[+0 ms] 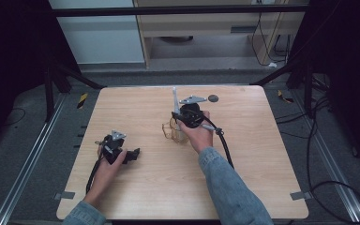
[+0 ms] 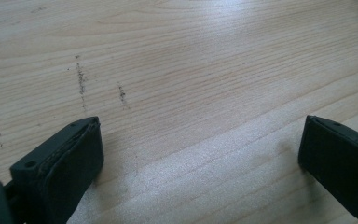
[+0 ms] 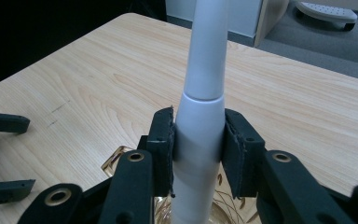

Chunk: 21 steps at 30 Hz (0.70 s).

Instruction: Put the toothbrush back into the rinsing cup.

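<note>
Both right fingers clamp the white handle, upright; left fingers wide.

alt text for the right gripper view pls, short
The right tool clamps a white, tapered plastic handle upright between its black padded jaws, above a clear amber-tinted glass cup on the light wooden table. The left tool's open black jaws show at the left edge.

I've got a pale grey-white tapered handle, some kind of utensil, standing pretty much upright near the middle of the wooden table, its lower end down inside a clear amber-tinted glass cup sitting right under it.
</note>
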### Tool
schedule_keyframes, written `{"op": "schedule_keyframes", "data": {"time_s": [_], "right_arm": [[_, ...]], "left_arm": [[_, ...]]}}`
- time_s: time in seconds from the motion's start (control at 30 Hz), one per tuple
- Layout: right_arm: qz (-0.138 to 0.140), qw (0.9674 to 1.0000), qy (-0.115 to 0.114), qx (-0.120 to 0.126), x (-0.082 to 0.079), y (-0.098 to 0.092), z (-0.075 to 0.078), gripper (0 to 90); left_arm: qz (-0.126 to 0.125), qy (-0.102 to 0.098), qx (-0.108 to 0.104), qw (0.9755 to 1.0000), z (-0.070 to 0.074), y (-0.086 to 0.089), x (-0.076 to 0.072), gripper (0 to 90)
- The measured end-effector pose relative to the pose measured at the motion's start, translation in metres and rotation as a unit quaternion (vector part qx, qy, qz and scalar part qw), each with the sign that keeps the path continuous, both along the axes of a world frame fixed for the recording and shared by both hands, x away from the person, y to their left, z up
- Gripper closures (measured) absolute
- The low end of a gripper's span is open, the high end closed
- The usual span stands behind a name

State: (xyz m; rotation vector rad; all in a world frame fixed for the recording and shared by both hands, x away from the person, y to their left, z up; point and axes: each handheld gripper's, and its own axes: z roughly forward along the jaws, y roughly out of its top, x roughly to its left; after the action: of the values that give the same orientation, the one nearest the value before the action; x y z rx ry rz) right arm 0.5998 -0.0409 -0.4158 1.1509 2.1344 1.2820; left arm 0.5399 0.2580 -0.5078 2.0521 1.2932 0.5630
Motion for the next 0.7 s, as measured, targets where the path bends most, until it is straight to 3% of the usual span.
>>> {"op": "schedule_keyframes", "data": {"time_s": [0.7], "right_arm": [[-0.011, 0.9999, 0.008, 0.002, 0.0061, -0.003, -0.0007, 65.6]], "left_arm": [[0.0, 0.0, 0.0, 1.0, 0.0, 0.0, 0.0, 0.0]]}}
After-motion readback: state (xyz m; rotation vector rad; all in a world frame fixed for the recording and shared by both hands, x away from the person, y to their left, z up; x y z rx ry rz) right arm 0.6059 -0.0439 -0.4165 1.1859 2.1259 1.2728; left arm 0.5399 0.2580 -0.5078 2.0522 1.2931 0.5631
